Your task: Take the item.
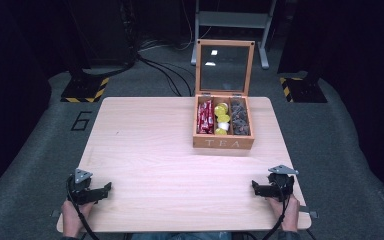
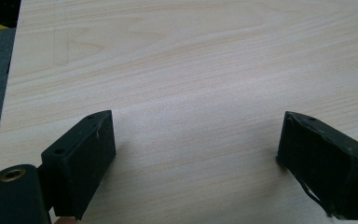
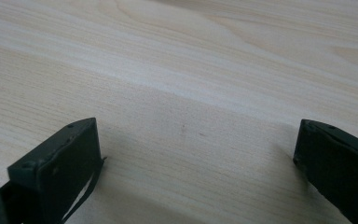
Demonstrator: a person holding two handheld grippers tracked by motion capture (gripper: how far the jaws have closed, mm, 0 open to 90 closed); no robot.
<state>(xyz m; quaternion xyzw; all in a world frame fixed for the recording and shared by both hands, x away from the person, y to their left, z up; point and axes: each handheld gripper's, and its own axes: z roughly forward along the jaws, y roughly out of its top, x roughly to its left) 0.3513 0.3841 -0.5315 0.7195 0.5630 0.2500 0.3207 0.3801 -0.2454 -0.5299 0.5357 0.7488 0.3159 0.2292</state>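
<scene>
Fingers (image 2: 81, 161) of left gripper (image 1: 91, 192) spread wide, nothing between, same for right gripper (image 1: 267, 188). Both low over bare wood table (image 1: 150, 150), near corners. Tea box (image 1: 224, 142) far right, lid up: red packets, yellow pods, dark bits inside.

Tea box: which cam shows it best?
High view. The tea box sits on the table's far right part, glass lid raised, three compartments visible: red packets, yellow capsules, dark items. The left and right gripper views look along open jaws at bare wood, with no part of the box.
</scene>
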